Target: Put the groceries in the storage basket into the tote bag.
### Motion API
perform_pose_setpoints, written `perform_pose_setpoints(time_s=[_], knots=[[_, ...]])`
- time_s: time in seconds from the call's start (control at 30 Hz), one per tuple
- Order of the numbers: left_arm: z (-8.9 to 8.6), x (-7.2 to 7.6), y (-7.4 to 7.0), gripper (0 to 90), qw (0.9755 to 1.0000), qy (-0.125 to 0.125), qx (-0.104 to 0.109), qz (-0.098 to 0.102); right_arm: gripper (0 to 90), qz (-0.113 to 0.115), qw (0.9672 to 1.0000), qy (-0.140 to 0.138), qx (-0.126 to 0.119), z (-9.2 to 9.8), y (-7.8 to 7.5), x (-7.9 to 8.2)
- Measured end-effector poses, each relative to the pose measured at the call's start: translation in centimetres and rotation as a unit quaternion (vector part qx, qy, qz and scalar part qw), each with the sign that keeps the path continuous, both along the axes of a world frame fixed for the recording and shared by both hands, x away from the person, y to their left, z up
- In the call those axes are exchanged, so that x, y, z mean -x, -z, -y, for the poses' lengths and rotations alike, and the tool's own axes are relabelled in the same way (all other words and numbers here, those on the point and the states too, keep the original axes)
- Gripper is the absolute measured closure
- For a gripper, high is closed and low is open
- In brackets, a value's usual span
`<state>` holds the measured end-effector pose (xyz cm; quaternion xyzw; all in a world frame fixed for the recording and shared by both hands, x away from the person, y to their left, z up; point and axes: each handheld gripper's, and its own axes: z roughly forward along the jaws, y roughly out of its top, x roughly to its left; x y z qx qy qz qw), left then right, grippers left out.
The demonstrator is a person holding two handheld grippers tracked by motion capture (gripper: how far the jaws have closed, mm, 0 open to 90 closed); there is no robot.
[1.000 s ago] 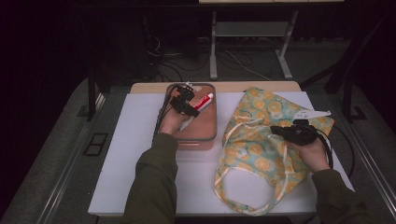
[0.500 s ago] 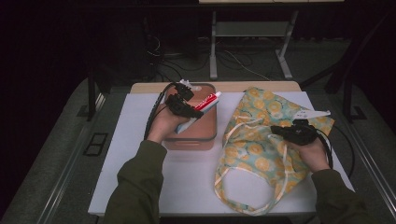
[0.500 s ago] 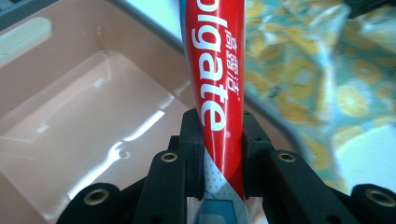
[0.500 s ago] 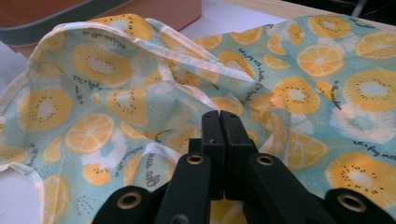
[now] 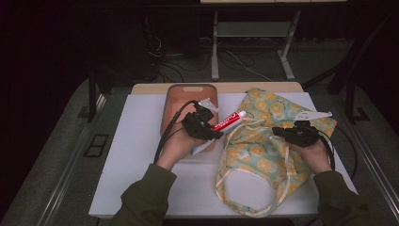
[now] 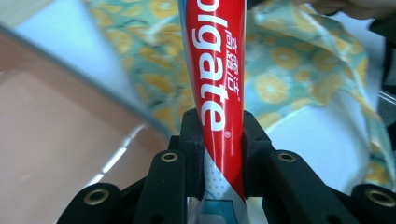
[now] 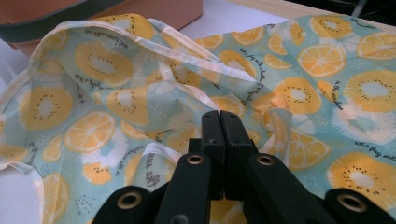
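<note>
My left gripper is shut on a red toothpaste tube, held off the table with its white cap over the near edge of the fruit-print fabric bag. In the left gripper view the tube stands pinched between the two pads of the left gripper, with the bag behind it. My right gripper is shut on the bag's upper rim. In the right gripper view the jaws of the right gripper are pressed together on a fold of the bag.
A salmon tray lies left of the bag on the white table, with a white packet at its right side. A white flat object rests at the bag's far right corner. The bag's handles loop toward the front edge.
My left hand has carried the toothpaste tube from over the tray to the right and a little up, so its cap is now at the bag. The right hand has stayed still.
</note>
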<state>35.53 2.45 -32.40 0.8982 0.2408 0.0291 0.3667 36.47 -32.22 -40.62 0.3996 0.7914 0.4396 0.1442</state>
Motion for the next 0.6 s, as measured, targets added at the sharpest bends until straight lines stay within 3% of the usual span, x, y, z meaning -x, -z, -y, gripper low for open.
perform_pose_setpoints(time_s=[0.27,0.43,0.6], knots=[[3.5,1.7,2.5,74.9,0.9994,0.033,-0.004,-0.014,89.4,0.002,1.0,0.0,-0.003,0.0,0.0,0.0],[5.9,1.9,4.6,74.9,0.9984,0.048,-0.016,-0.026,89.4,0.004,1.0,0.001,-0.004,0.2,-0.1,0.0],[7.9,1.8,6.7,74.9,0.997,0.051,-0.045,-0.036,89.4,0.009,0.9999,0.001,-0.011,0.3,-0.3,0.1]])
